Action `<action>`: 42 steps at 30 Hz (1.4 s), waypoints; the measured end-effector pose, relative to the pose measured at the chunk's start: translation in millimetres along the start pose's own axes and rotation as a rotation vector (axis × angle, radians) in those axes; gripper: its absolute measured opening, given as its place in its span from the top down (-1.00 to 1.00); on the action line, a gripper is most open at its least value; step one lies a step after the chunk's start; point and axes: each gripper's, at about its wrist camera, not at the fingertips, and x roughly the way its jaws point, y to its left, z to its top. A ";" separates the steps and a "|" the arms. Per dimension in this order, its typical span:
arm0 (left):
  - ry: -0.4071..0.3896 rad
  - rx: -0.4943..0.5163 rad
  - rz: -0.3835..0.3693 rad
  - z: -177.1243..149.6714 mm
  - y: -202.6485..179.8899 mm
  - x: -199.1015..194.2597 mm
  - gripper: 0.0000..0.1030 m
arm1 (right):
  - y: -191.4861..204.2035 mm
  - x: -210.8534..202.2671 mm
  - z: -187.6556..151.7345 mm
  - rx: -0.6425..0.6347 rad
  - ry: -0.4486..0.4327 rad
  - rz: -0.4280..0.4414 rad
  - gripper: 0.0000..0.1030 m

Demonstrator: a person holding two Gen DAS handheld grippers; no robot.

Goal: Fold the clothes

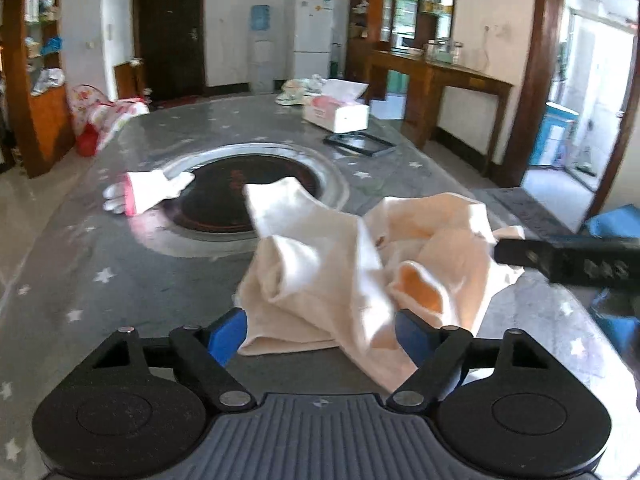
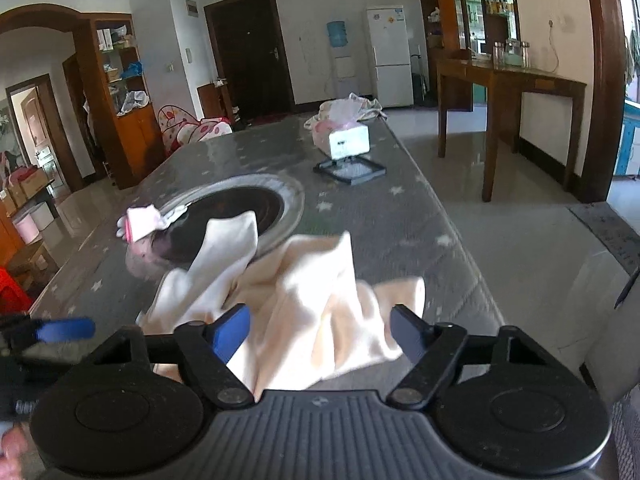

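Note:
A crumpled cream garment (image 1: 360,264) lies on the grey star-patterned table (image 1: 120,280), near its front edge; it also shows in the right wrist view (image 2: 296,304). My left gripper (image 1: 320,338) is open, its blue-padded fingers (image 1: 228,338) on either side of the garment's near edge. My right gripper (image 2: 320,338) is open too, with cloth lying between its fingers (image 2: 232,332). The right gripper's black body (image 1: 568,260) shows at the right of the left wrist view. The left gripper's blue finger (image 2: 64,330) shows at the left of the right wrist view.
A round dark hotplate (image 1: 248,196) is sunk into the table's middle. A small white and pink garment (image 1: 140,192) lies at its left rim. A tissue box (image 1: 336,114) and a black tray (image 1: 358,144) sit farther back. A wooden side table (image 2: 512,92) stands right.

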 end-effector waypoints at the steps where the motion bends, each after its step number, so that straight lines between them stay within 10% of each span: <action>1: 0.003 0.008 -0.010 1.9 -0.8 2.5 -0.55 | -1.0 3.4 4.7 0.002 -0.001 0.000 -0.46; 12: 0.084 0.014 -0.127 12.3 3.8 32.1 0.25 | -11.6 47.6 32.5 0.042 0.046 0.036 -0.07; 26: 0.121 -0.026 -0.208 8.9 12.9 41.4 0.78 | -14.7 43.7 17.2 0.004 0.058 0.055 0.84; 35: 0.074 -0.028 -0.199 9.8 12.5 19.0 0.81 | -15.0 15.8 19.5 -0.007 0.010 0.059 0.85; 42: 0.081 -0.037 -0.202 7.9 17.1 17.1 0.81 | -13.3 39.9 31.6 0.006 0.019 0.014 0.33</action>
